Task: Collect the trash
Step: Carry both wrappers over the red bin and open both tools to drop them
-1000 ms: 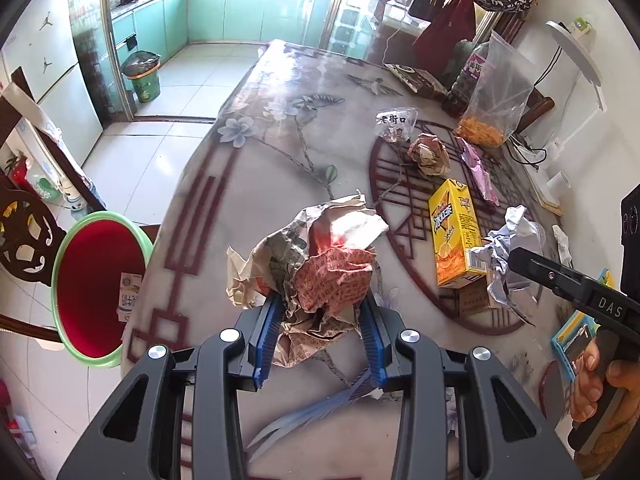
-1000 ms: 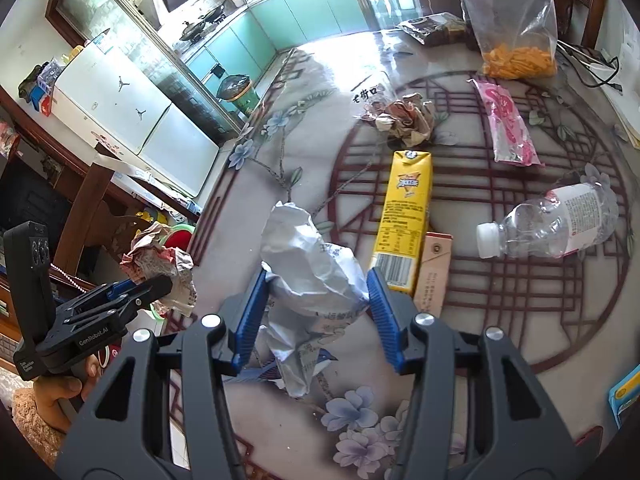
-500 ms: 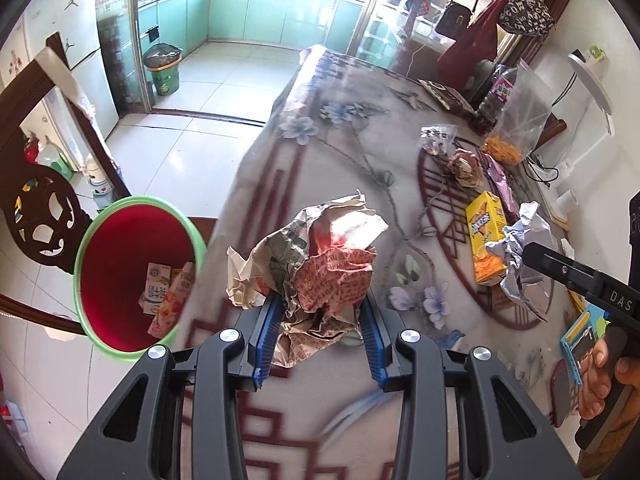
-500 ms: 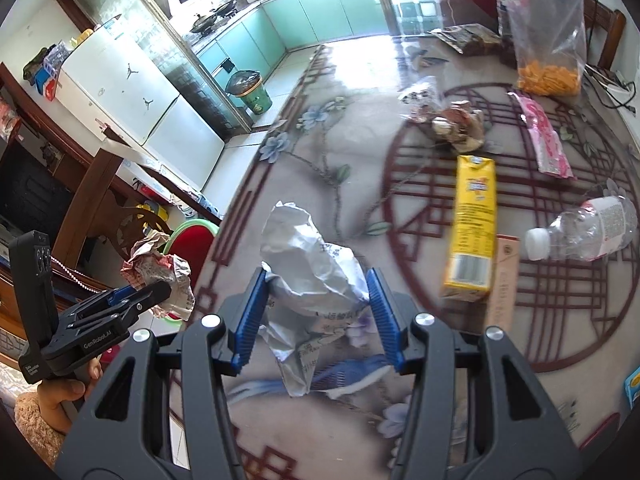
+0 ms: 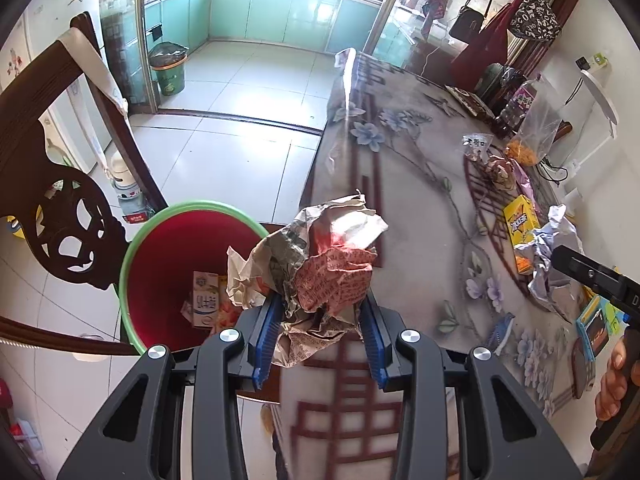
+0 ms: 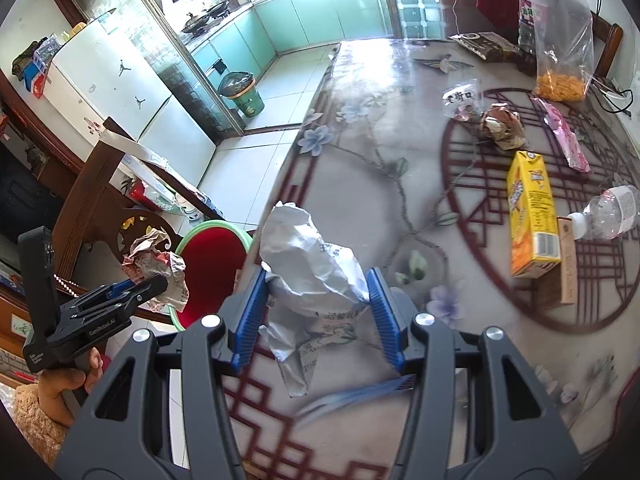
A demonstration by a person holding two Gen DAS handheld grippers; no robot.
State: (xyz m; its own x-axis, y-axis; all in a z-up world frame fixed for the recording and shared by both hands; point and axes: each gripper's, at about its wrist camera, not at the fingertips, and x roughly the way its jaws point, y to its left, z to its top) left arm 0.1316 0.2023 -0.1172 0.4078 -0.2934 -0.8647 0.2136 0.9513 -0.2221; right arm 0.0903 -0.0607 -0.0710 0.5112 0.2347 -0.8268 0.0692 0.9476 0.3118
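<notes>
Both wads have been carried off the table's (image 5: 420, 240) middle: crumpled newspaper (image 5: 320, 264), clamped in the left gripper (image 5: 320, 336), now overhangs the red bin (image 5: 168, 264); white wrapper (image 6: 312, 272), gripped by the right gripper (image 6: 316, 316), nears the edge.

The left wrist view looks steeply down along its own fingers (image 5: 267, 322) from close above the bench (image 5: 416, 216) edge, with the red bin (image 5: 168, 264) on the floor below. The right wrist view tilts down from farther over the bench (image 6: 360, 152), facing the kitchen doorway. Both take in the bin (image 6: 216, 256), the yellow carton (image 5: 520, 224) (image 6: 530, 212) and the kitchen floor.
</notes>
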